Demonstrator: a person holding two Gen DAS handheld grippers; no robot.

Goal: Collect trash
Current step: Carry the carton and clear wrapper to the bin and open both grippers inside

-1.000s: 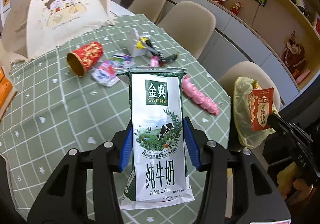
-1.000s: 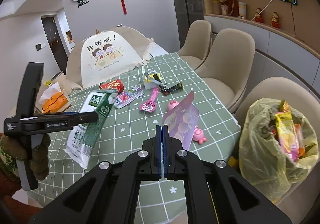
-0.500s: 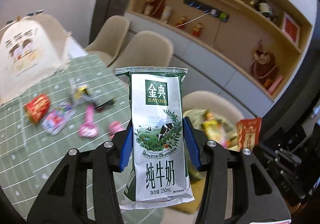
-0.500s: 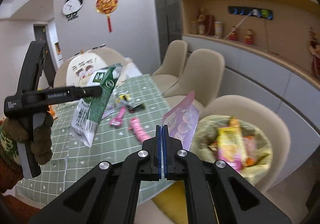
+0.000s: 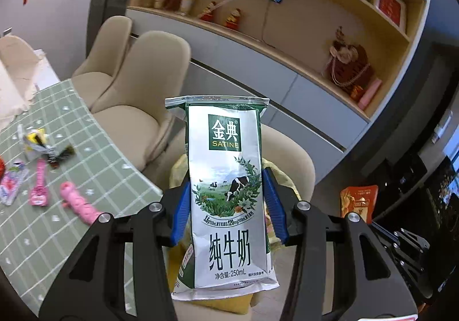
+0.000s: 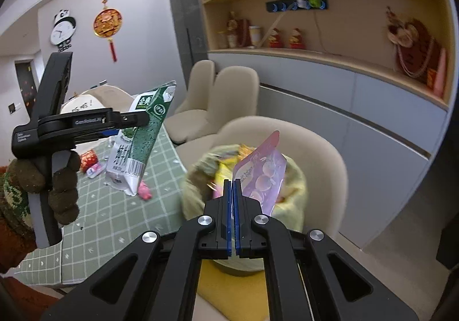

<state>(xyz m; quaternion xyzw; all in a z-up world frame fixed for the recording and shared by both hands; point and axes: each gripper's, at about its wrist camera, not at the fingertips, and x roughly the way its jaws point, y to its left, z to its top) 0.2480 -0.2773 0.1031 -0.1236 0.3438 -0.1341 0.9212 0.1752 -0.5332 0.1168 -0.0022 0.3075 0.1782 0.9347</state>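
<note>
Both grippers are swinging off the table and toward the yellow trash bag sitting on the beige chair; a second ago both views were looking down at the green checked cloth, now the bag is filling the centre.

Left gripper is pinching the milk carton across its width, blue pads pressing on both sides, carton upright. In the left wrist view the carton is covering most of the bag, only yellow edges are peeking out around it, so the carton is likely lining up over the opening. Seen from the right wrist view, the left gripper with the carton is hanging above the table edge, beside the bag and not over it yet.

Right gripper is pressed together, pinching the purple wrapper by its lower corner; the wrapper is sticking up right in front of the bag mouth. The bag looks motion-blurred.

Meaning for the task: pick-up step is done for these two pieces, transport is nearly finishing, drop is not yet done. Next move probably calls for getting each item above the opening before spreading the fingers.

Left on the table: pink wrappers, a red can, other small litter farther back, so more trips are likely needed.
</note>
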